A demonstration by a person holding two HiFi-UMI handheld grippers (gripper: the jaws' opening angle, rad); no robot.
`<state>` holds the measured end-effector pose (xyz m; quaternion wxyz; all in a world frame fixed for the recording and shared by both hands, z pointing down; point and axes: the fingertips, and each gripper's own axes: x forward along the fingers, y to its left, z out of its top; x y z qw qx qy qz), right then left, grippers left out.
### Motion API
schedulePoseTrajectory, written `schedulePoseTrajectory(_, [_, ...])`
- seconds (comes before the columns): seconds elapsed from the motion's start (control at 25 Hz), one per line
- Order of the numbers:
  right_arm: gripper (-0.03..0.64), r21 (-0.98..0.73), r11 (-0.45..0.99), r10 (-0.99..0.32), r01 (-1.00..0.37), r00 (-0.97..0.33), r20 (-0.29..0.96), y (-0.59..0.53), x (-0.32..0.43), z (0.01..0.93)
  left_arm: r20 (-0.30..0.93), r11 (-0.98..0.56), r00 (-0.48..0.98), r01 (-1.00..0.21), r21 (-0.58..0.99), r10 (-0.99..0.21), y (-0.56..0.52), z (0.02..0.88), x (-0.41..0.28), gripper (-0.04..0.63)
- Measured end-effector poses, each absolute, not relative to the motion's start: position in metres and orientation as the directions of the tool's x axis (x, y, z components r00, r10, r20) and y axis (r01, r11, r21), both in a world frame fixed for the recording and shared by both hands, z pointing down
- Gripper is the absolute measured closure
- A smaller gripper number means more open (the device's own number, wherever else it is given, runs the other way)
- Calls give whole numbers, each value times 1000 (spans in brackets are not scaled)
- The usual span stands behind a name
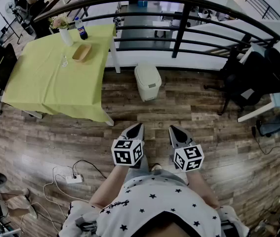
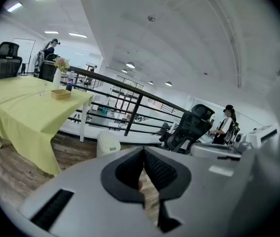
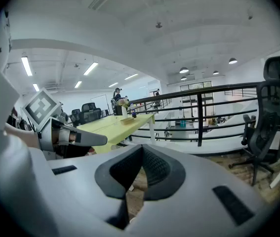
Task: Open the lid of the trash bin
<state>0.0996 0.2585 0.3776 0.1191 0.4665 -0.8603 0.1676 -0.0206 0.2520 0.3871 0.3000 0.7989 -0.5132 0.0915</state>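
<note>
A small white trash bin with its lid down stands on the wood floor by the black railing, just right of the yellow-green table. The left gripper view also shows the trash bin, far ahead. My left gripper and right gripper are held side by side close to my body, well short of the bin. Both point toward it. In each gripper view the jaws meet at the tips with nothing between them: left gripper, right gripper.
A table with a yellow-green cloth carries a vase, a bottle, a glass and a wooden bowl. The black railing runs behind the bin. An office chair stands at right. A power strip with cables lies at left.
</note>
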Motion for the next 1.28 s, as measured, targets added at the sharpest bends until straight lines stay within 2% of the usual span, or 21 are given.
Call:
schedulePoseTrajectory(0.32, [624, -176, 523, -751, -834, -548, 367, 299, 137, 383, 466, -269, 439, -882, 388, -768, 299, 397, 12, 583])
schedulePoseTrajectory(0.72, [624, -176, 581, -717, -794, -602, 351, 315, 143, 379, 456, -255, 415, -893, 372, -787, 316, 389, 31, 583])
schedulePoseTrajectory(1.28, [624, -240, 561, -721, -792, -610, 329, 318, 158, 383, 461, -246, 408, -895, 371, -788, 327, 394, 44, 583])
